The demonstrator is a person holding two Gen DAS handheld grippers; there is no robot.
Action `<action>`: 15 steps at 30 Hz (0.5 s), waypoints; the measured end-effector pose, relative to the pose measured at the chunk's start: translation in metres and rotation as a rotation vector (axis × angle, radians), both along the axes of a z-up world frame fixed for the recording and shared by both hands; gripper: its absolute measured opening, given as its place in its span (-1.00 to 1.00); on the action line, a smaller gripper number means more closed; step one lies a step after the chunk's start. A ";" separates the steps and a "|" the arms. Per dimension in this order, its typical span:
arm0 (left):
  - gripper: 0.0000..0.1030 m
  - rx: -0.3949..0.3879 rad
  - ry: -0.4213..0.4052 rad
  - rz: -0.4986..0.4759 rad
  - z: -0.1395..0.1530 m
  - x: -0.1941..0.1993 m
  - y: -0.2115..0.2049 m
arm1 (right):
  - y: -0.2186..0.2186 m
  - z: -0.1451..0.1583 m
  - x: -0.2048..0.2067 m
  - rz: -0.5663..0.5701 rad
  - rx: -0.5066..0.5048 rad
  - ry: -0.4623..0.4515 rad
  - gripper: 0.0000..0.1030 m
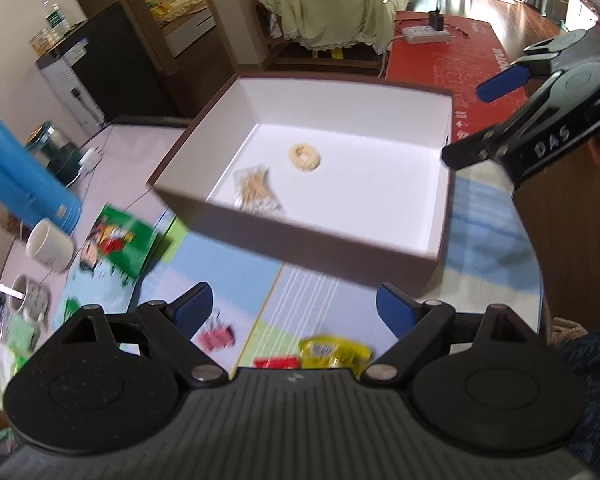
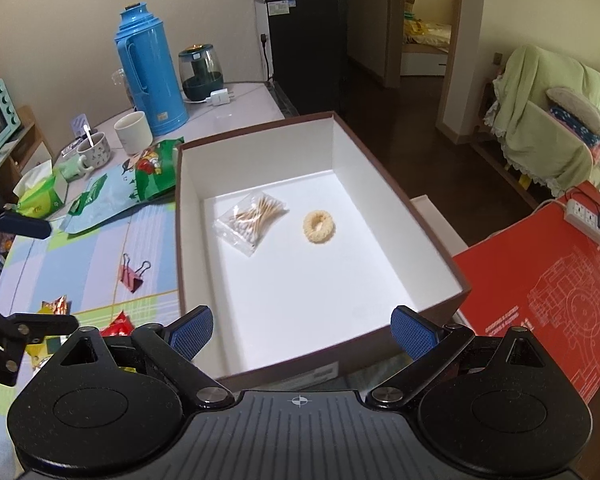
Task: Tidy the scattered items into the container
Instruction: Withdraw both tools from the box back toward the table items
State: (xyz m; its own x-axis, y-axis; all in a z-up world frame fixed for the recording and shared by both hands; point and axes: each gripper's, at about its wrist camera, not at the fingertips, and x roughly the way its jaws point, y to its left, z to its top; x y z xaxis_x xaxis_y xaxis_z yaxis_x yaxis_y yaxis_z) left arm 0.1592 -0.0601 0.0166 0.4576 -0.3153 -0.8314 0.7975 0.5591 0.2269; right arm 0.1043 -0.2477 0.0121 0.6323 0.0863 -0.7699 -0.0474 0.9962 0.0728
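Right claw (image 2: 302, 330) spread wide, nothing between its blue pads, hovering at the near rim of the box (image 2: 188, 240). Left claw (image 1: 294, 312) likewise spread and empty, held above the counter (image 2: 96, 276) on the box's left side. Box: brown outside, white inside, open top. In it, a clear bag of cotton swabs (image 2: 252, 218) and, just beside that, a cream ring-shaped hair tie (image 2: 320, 227), apart from each other. Outside the box to its left on the counter: pink binder clip (image 2: 133, 275), red and yellow snack packets (image 1: 320, 354) near the left claw, green snack bag (image 2: 154, 174) against the box's far left corner.
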 end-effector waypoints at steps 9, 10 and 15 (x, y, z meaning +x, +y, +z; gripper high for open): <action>0.69 0.031 0.045 0.079 -0.026 -0.029 0.064 | 0.024 -0.014 -0.022 0.030 0.054 0.011 0.90; 0.69 0.035 0.053 0.083 -0.029 -0.032 0.069 | 0.026 -0.015 -0.023 0.035 0.057 0.012 0.90; 0.69 0.033 0.073 0.120 -0.037 -0.045 0.088 | 0.034 -0.016 -0.030 0.054 0.078 0.007 0.90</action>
